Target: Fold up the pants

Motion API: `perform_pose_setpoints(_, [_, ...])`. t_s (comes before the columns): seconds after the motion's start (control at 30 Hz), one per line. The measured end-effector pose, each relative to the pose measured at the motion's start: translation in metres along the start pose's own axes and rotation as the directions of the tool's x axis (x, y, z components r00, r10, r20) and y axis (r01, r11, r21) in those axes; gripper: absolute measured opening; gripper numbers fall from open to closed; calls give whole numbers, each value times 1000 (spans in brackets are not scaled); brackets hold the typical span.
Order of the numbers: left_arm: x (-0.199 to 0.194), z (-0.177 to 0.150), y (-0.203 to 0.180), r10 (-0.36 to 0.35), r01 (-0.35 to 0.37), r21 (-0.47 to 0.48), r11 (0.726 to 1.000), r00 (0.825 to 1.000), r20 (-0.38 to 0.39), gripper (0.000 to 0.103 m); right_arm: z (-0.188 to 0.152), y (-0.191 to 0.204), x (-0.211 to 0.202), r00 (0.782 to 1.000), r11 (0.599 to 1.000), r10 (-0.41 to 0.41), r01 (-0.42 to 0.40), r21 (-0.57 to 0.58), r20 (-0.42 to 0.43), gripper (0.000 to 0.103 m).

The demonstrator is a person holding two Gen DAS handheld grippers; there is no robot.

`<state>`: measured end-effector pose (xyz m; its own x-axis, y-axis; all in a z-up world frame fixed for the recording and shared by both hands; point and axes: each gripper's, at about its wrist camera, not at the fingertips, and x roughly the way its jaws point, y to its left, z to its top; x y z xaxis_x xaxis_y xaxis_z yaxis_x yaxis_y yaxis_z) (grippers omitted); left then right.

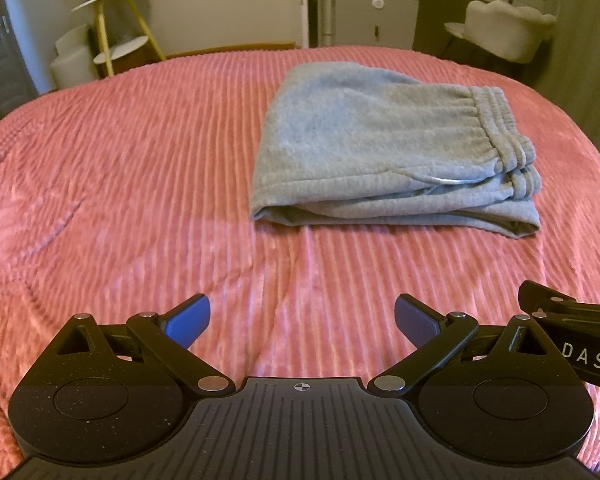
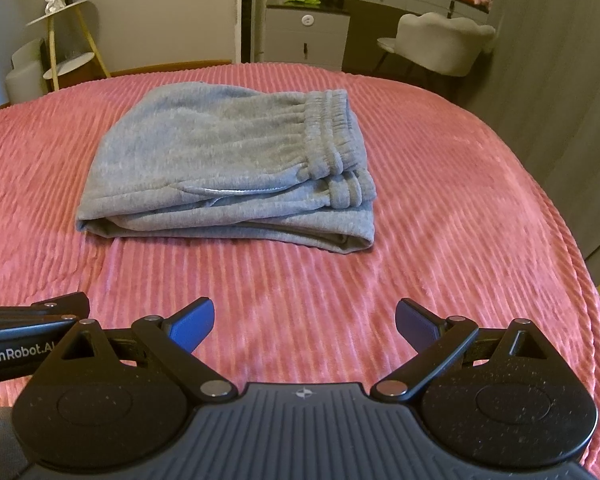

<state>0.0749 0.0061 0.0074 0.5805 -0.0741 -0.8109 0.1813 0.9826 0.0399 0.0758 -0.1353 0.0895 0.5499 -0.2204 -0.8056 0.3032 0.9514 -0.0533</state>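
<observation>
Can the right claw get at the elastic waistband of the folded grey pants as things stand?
Probably yes. The right claw is open and empty, and only bare pink bedspread lies between it and the pants; the waistband sits exposed on top.

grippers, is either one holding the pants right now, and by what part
Nothing is held. The left gripper and right gripper are both open and empty, short of the folded grey pants, which lie free on the pink bedspread.

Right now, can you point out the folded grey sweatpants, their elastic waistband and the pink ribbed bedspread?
Folded grey fleece sweatpants point(image 2: 204, 156): right wrist view, on the flat top layer.
Gathered elastic waistband point(image 2: 328, 132): right wrist view, on its ribbed middle.
Pink ribbed bedspread point(image 1: 112, 184): left wrist view, on bare cover left of the pants.
</observation>
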Motion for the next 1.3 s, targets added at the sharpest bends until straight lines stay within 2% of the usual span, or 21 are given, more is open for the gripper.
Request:
perform_pose_setpoints(0.43, [1,0,4,-8,8,-23,1000,1000,-1,101,2,5,0,1000,1000,-10,10,-25,5,97])
perform_pose_setpoints(1.3, [1,1,-3,3,-3,-2,1000,1000,8,101,4,2,-1,1000,1000,-9,9,-23,13,97])
